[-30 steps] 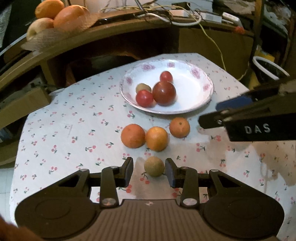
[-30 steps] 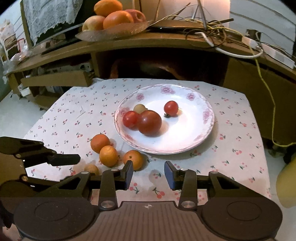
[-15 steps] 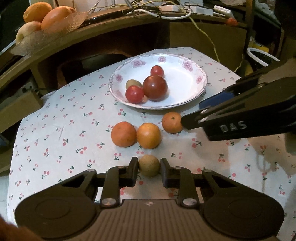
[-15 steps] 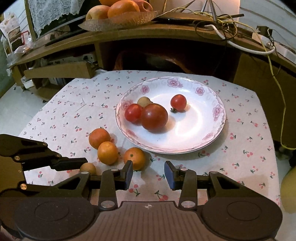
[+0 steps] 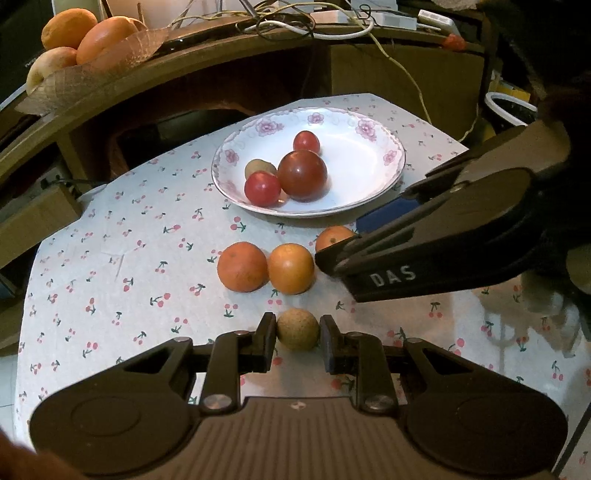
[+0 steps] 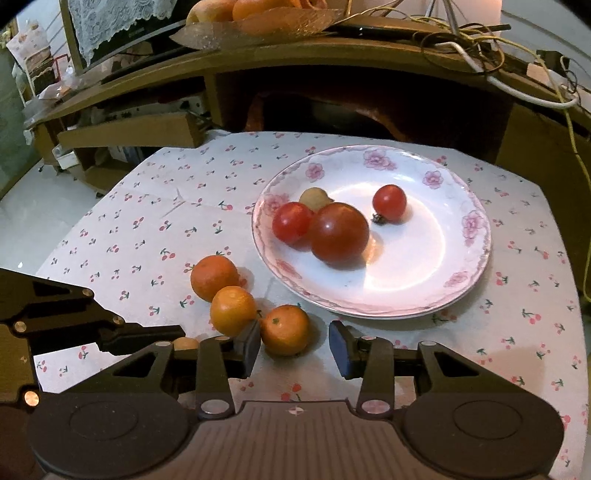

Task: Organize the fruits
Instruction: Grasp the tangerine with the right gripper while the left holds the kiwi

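Note:
My left gripper (image 5: 297,322) is shut on a small brown round fruit (image 5: 297,338) low over the cherry-print tablecloth (image 5: 110,288). Three oranges lie in a row beyond it: left (image 5: 242,266), middle (image 5: 291,268), right (image 5: 332,237). My right gripper (image 6: 295,349) is open, and the nearest orange (image 6: 285,329) sits just ahead of its gap, close to the left finger (image 6: 251,345). The flowered white plate (image 6: 469,221) holds a large tomato (image 6: 339,232), two small tomatoes (image 6: 292,222) (image 6: 389,203) and a brown fruit (image 6: 314,197).
A wooden shelf (image 5: 177,62) runs behind the table with a dish of large fruit (image 5: 85,33) and tangled cables (image 6: 480,48). A cardboard box (image 6: 129,129) stands at the back left. The table's edge drops to the floor (image 6: 22,206) on the left.
My left gripper's fingers closed onto the brown fruit. My right gripper moved forward and left, so the nearest orange now sits at its open fingers.

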{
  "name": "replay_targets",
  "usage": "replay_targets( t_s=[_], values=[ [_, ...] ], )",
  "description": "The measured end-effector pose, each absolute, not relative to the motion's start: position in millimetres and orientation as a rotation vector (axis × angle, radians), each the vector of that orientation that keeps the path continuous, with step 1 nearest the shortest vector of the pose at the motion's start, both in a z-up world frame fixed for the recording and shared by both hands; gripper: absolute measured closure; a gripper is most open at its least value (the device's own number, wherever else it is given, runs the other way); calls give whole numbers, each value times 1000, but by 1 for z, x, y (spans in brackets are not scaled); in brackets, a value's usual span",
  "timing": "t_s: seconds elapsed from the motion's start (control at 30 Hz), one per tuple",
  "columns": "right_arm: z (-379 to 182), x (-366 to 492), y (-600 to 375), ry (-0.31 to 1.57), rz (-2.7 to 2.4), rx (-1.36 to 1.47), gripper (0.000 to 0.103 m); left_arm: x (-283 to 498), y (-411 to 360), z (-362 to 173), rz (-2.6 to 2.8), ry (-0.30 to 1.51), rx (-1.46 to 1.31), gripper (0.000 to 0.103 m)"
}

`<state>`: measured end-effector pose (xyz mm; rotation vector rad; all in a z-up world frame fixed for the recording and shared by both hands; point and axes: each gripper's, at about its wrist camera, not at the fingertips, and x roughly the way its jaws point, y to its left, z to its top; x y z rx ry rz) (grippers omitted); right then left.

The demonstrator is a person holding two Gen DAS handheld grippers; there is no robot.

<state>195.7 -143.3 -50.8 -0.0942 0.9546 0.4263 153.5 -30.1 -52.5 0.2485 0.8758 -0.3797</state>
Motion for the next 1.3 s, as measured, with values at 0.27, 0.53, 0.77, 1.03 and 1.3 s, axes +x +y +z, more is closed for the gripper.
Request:
replay_targets(
  t_s=[0.27,0.53,0.77,1.03,1.3],
  values=[
    [-50,197,-144,987,408,-108,73,154,-28,-52,-365,871,256,72],
    [-43,183,-153,965,387,-185,73,153,-30,-49,-340,843,306,72],
    [-47,180,-158,976,389,-194,72,153,-37,-54,-342,847,345,72],
    [-50,179,-157,974,389,-211,72,149,-40,-57,-346,841,375,72],
    [-49,178,-156,974,388,-225,75,147,-41,-57,-349,841,386,72]
  ],
)
